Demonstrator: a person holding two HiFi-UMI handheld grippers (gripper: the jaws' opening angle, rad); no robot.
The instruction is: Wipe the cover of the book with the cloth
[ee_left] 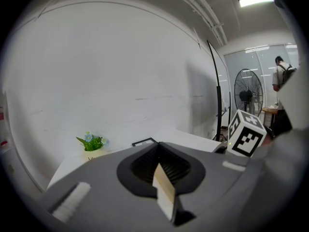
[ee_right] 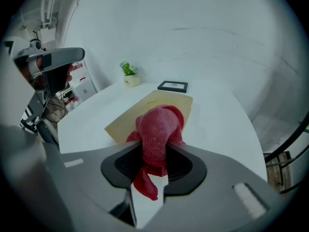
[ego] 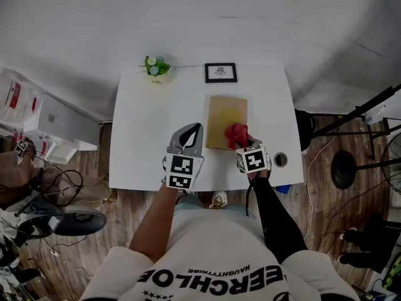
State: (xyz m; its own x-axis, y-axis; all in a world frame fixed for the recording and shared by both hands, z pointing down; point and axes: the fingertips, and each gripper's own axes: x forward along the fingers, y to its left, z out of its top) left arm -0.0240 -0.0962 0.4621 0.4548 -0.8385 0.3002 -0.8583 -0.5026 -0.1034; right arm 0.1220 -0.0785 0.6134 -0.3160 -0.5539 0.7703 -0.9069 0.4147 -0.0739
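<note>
A tan book (ego: 224, 118) lies flat on the white table (ego: 141, 143), right of centre. A red cloth (ego: 237, 134) rests on its near right corner. My right gripper (ego: 242, 145) is shut on the cloth. In the right gripper view the cloth (ee_right: 159, 127) bulges out between the jaws of the right gripper (ee_right: 154, 154) and presses on the book (ee_right: 166, 98). My left gripper (ego: 190, 133) is over bare table just left of the book, shut with nothing in it. The left gripper (ee_left: 162, 172) points at the wall in its own view, where the book is hidden.
A small potted plant (ego: 157, 67) and a black picture frame (ego: 220, 72) stand along the table's far edge. A round hole (ego: 281, 160) sits in the near right corner. Cables and clutter (ego: 37, 187) cover the floor on the left, and stands (ego: 344, 168) are on the right.
</note>
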